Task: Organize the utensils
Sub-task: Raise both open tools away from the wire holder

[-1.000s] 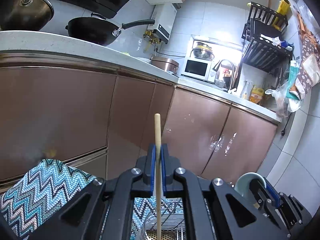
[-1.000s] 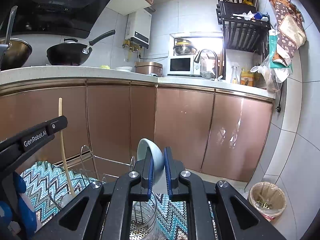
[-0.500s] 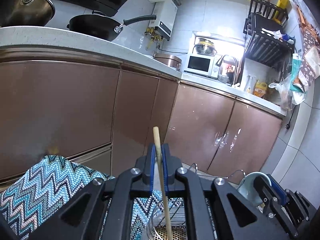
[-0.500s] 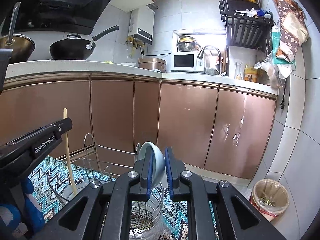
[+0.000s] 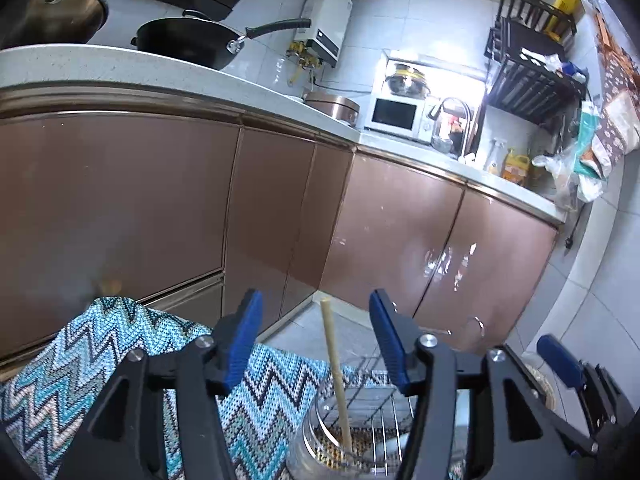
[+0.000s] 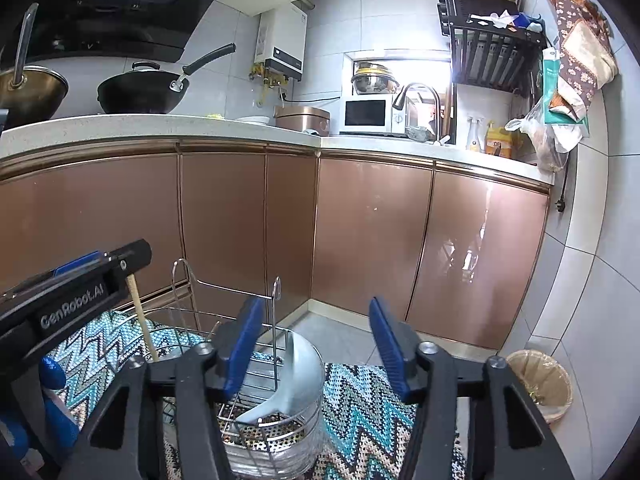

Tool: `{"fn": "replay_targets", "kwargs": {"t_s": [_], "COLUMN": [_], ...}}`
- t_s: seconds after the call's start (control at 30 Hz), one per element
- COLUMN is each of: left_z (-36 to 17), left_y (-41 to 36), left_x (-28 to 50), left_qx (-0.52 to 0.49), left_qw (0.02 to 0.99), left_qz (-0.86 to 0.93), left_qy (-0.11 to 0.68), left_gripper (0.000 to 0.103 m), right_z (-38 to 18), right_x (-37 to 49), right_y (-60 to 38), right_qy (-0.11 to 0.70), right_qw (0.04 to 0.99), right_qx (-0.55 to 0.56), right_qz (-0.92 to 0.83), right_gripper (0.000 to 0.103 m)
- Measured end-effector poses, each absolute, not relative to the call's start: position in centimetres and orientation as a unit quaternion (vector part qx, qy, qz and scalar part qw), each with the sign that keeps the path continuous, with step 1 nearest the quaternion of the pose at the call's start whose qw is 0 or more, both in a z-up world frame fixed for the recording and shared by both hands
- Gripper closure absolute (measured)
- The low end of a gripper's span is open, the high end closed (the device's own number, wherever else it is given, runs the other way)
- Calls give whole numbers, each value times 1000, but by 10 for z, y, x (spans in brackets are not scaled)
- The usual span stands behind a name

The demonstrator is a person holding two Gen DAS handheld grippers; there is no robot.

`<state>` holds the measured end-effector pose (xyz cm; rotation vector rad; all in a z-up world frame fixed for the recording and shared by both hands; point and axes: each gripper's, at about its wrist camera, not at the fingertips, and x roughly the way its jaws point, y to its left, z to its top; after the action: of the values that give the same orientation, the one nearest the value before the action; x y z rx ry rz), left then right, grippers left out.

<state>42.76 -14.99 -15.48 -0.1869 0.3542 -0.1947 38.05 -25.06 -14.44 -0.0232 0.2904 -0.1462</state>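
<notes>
We see copper-brown cabinets [image 6: 248, 224] behind a zigzag-patterned cloth [image 5: 100, 356] carrying a wire utensil rack [image 6: 240, 344]. Only our right wrist view shows the rack's round perforated holder [image 6: 276, 436] with the pale blue ceramic spoon [image 6: 280, 396] lying inside it. Our left gripper [image 5: 316, 344] and right gripper [image 6: 316, 344] both have their blue pads spread apart, gripping nothing. The left view looks straight down the wooden chopstick [image 5: 336, 372], standing free in a clear cup [image 5: 320, 448].
</notes>
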Motion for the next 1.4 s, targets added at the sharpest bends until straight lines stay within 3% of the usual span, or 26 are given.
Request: {"fn": "replay_targets", "kwargs": {"t_s": [0.33,0.53,0.67,0.73,0.93,1.23,1.4], "left_z": [-115,-71,-37,-23,16,48,52], "left_y": [-116,-82,-59,-50,-25,5,12], "left_x": [367,315,275,258,196,128,119], "left_qx": [-78,-75,-65,-59,-39,-25,-16], "left_qw": [980,987,991,992,996,998,998], "left_qz": [-87,-74,-59,-49,-35,-26,-18], "left_qy": [160,122,103,100,74,55,66], "left_gripper": [49,49,48,42,37,36,31], "right_z": [-110,-68,-35,-18,25,72,80], "right_x": [328,275,232,208,145,61,44], "right_y": [-255,-258,-257,-254,-243,-219,-213], "right_qy": [138,105,74,56,10,-70,-65], "right_qw": [987,990,993,994,997,997,996], "right_qx": [0,11,14,15,19,36,47], "right_qz": [-81,-90,-94,-92,-74,-17,26], "right_gripper": [38,20,0,0,0,0,0]}}
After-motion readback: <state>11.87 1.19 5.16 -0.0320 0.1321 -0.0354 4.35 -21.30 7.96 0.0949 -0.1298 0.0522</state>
